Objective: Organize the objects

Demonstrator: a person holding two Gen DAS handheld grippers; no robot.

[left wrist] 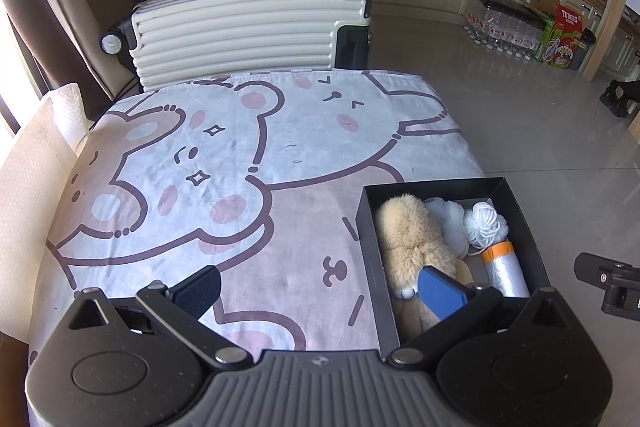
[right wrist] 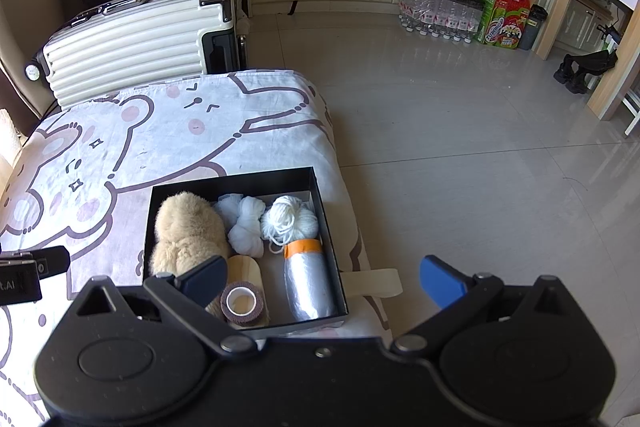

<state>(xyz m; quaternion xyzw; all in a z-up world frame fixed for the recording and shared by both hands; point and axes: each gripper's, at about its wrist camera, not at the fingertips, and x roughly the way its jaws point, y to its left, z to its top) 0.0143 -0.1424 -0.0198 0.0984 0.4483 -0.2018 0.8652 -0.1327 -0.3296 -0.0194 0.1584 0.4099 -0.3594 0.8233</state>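
A black open box [right wrist: 232, 181] sits at the near right corner of a table under a cartoon-bear cloth [right wrist: 120, 131]. Inside lie a tan plush toy [right wrist: 186, 231], a white mesh bundle [right wrist: 242, 227], a white yarn ball [right wrist: 288, 221], a silver roll with an orange band [right wrist: 308, 283], a wooden piece [right wrist: 244, 269] and a brown tape roll [right wrist: 242, 301]. My right gripper [right wrist: 323, 279] hangs open over the box's near right edge, holding nothing. My left gripper [left wrist: 318, 291] is open and empty above the cloth, its right finger over the box [left wrist: 432, 187] and plush toy [left wrist: 412, 235].
A cream ribbed suitcase [left wrist: 240, 31] lies on its side behind the table. Tiled floor [right wrist: 460, 147] stretches to the right. Packs of water bottles [right wrist: 440, 11] and a Tuborg carton [right wrist: 506, 17] stand by the cabinets. A white padded edge [left wrist: 36, 163] borders the table's left side.
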